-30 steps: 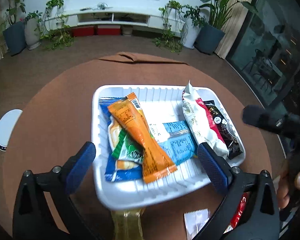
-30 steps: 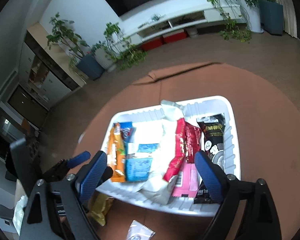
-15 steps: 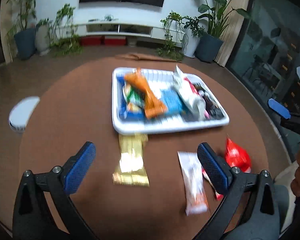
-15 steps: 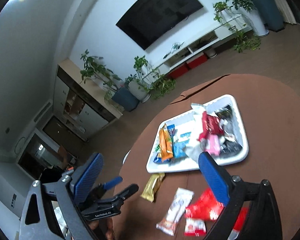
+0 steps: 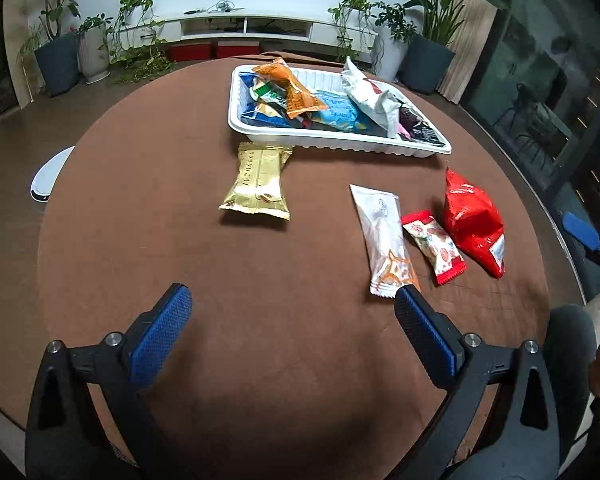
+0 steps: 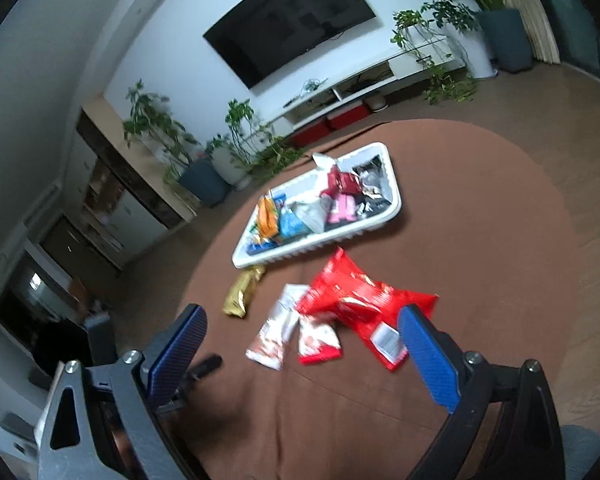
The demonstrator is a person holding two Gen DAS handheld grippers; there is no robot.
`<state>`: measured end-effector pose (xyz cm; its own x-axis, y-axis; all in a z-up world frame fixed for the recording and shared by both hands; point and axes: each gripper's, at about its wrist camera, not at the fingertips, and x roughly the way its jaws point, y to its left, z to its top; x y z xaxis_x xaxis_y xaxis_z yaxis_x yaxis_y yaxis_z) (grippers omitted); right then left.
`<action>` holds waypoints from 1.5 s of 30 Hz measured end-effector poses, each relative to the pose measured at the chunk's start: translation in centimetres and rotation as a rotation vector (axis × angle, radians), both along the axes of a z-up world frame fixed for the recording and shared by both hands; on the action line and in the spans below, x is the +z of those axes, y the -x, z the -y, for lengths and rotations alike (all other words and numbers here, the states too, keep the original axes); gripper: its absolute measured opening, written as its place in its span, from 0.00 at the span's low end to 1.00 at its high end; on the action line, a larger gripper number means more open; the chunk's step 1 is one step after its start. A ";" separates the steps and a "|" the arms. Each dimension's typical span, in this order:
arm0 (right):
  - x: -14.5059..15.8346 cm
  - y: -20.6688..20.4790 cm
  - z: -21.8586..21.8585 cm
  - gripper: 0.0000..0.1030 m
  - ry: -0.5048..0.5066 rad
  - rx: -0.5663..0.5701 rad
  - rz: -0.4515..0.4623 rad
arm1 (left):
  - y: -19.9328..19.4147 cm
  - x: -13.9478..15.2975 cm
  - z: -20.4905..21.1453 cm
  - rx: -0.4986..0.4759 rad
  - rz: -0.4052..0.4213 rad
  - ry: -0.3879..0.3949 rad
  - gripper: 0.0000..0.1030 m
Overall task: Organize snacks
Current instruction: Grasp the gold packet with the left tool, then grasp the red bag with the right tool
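Observation:
A white tray (image 5: 340,145) full of snack packets sits at the far side of the round brown table; it also shows in the right wrist view (image 6: 394,204). Loose on the table in front of it lie a gold packet (image 5: 258,182), a long white packet (image 5: 382,236), a small red-and-white packet (image 5: 434,246) and a red bag (image 5: 474,220). The same packets show in the right wrist view: gold (image 6: 242,294), white (image 6: 278,328), small red (image 6: 318,340), red bag (image 6: 364,304). My left gripper (image 5: 292,322) is open and empty above the near table. My right gripper (image 6: 302,346) is open and empty above the loose packets.
A white round object (image 5: 46,174) sits beyond the table's left edge. A TV stand (image 5: 244,28) and potted plants (image 5: 58,52) line the far wall. A glass door (image 5: 556,92) is at the right.
Both grippers have pulled back and up from over the tray toward the near side of the table. The loose packets in front of the tray have come into view.

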<state>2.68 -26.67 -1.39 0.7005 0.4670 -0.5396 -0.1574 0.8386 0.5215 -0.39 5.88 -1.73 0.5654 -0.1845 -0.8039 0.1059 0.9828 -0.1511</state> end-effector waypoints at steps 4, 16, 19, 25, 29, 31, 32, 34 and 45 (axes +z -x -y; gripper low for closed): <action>-0.8 0.0 -0.1 0.85 0.098 0.013 -0.023 | -2.6 -0.1 -0.5 0.001 -0.025 -0.028 1.00; -1.4 -1.7 -2.4 0.75 0.263 0.096 -0.025 | -13.6 -0.6 0.2 -0.044 -0.122 -0.191 0.99; -1.3 -2.0 -2.9 0.75 0.304 0.122 -0.020 | -15.6 -1.6 0.1 -0.061 -0.156 -0.211 0.97; -1.5 -2.8 -3.3 0.75 0.326 0.147 -0.034 | -17.6 -3.5 -0.3 -0.088 -0.219 -0.176 0.64; -1.4 -3.4 -3.5 0.75 0.342 0.164 -0.045 | -18.0 -3.6 -0.6 -0.099 -0.222 -0.179 0.58; -1.4 -3.7 -3.6 0.75 0.358 0.173 -0.048 | -18.1 -3.5 -0.6 -0.110 -0.217 -0.179 0.49; -1.3 -3.8 -3.6 0.75 0.366 0.177 -0.048 | -18.1 -3.5 -0.6 -0.115 -0.216 -0.179 0.41; -1.3 -4.0 -3.7 0.75 0.382 0.184 -0.053 | -18.0 -3.2 -0.4 -0.131 -0.215 -0.183 0.33; -2.1 -5.6 -3.9 0.75 0.514 0.303 -0.100 | -17.8 -3.2 0.5 -0.225 -0.222 -0.211 0.29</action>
<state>8.25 -22.74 -3.48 0.5118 0.2995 -0.8052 -0.3996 0.9127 0.0854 17.46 5.37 -4.91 0.3371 -0.1013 -0.9360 0.3097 0.9508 0.0086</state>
